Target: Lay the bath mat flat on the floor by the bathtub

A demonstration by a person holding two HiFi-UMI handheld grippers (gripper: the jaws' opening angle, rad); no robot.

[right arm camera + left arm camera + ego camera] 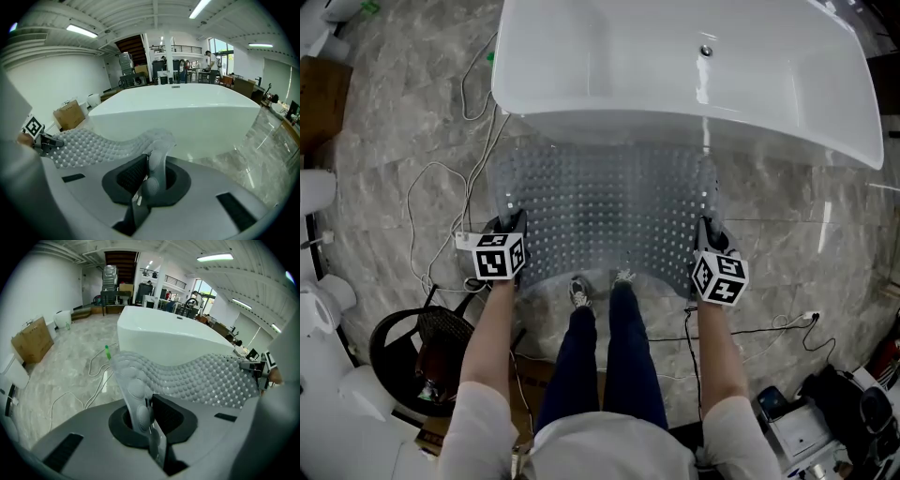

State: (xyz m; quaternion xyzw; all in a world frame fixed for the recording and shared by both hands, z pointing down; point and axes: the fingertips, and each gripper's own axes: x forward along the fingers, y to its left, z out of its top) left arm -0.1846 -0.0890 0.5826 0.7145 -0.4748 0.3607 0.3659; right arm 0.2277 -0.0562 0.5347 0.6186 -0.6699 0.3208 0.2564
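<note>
Head view looks steeply down on a clear, bump-studded plastic bath mat (605,211) stretched between the two tongs, right in front of a white, glossy oval bathtub (675,66). The left tongs (515,218) pinch the mat's near left corner and the right tongs (705,224) pinch its near right corner. Both gripper views show the pads pressed together on the studded sheet. The mat's far edge runs under the tub's overhanging rim, so whether it touches the floor there cannot be told. The near edge dips in a curve between the tongs, just above the person's two shoes (579,292). In the left gripper view the mat rides in a soft wave along the tub's side, its middle off the ground.

Left of the mat, thin white cables (441,187) loop over the grey marble floor (384,141), one strand passing just beside the mat's left edge. Right of the mat the marble is bare as far as a black cable (769,330) lying near the person's right arm. Behind the left arm stands a round black mesh basket (417,352), and dark equipment (825,412) crowds the lower right corner.

The floor is polished and reflects the tub's rim. The room is a wide white hall with strip lights (214,257) on the ceiling. A brown cardboard box (32,340) stands by the left wall, a small green bottle (107,352) lies on the floor near the tub, and a dark staircase (121,261) rises at the far end.
</note>
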